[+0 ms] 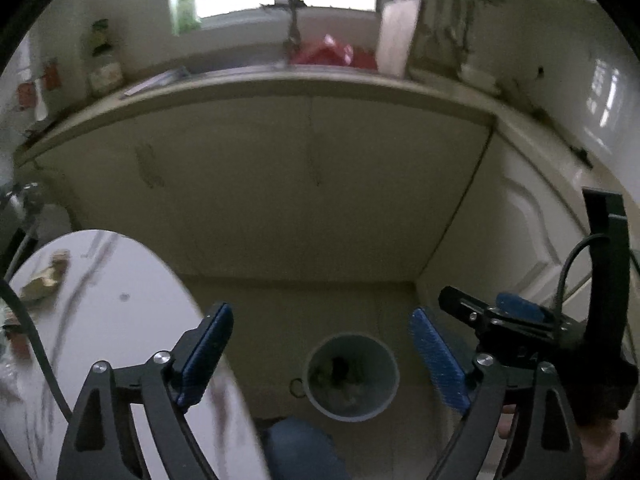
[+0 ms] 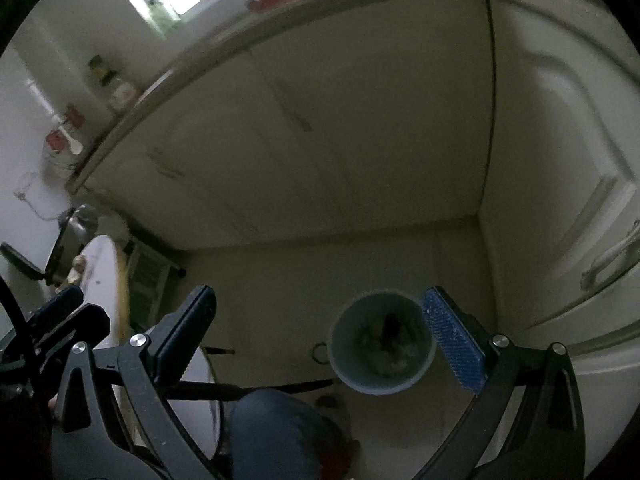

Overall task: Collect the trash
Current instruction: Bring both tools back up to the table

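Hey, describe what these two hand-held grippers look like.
Both the left hand-held gripper and the right hand-held gripper have black angular linkage arms with silver pivot screws and ribbed blue finger pads. A black cable loops off the right one.

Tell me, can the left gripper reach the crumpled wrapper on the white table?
Probably yes: the left gripper is open and empty, and nothing covers the wrapper on the white table; it must swing left.

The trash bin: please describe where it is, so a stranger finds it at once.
Look at the floor in the corner where the pale cabinet fronts meet. The trash bin stands there, beside the white round table. It is the only round, grey, open container, with dark scraps inside.
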A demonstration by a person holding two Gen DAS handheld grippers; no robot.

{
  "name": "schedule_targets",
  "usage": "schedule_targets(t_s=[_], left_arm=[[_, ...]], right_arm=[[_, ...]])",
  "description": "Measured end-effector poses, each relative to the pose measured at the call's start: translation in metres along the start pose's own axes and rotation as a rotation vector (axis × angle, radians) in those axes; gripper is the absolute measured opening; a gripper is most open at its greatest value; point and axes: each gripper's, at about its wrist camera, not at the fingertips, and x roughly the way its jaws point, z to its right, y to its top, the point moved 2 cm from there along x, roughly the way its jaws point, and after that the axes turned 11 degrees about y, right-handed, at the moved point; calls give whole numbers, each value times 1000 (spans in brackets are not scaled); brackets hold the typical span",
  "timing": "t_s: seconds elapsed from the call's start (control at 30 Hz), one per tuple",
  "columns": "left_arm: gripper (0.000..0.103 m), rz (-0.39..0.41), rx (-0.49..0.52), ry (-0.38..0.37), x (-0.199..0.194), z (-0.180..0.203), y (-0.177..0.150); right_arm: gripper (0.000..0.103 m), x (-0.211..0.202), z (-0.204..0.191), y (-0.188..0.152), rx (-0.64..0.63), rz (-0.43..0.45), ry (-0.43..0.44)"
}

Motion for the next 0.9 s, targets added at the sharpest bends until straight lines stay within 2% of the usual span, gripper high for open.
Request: schedule_targets(t_s=[0.2,0.47,0.77,0.9], left_arm=[[92,81,-87,46,-52,-56,-15],[96,195,-224,172,-132,-153,-57],[101,294,-387,335,-212,-237,-136],[102,293,-457,405,-229,-264,-175]], right_arm=[[103,-28,-66,5,-96,50,50],[103,-49,-176,-1,-254,89,144],[103,-52,-300,-35,-450,100,245],[103,-47,-350,-58,-572,96,271]])
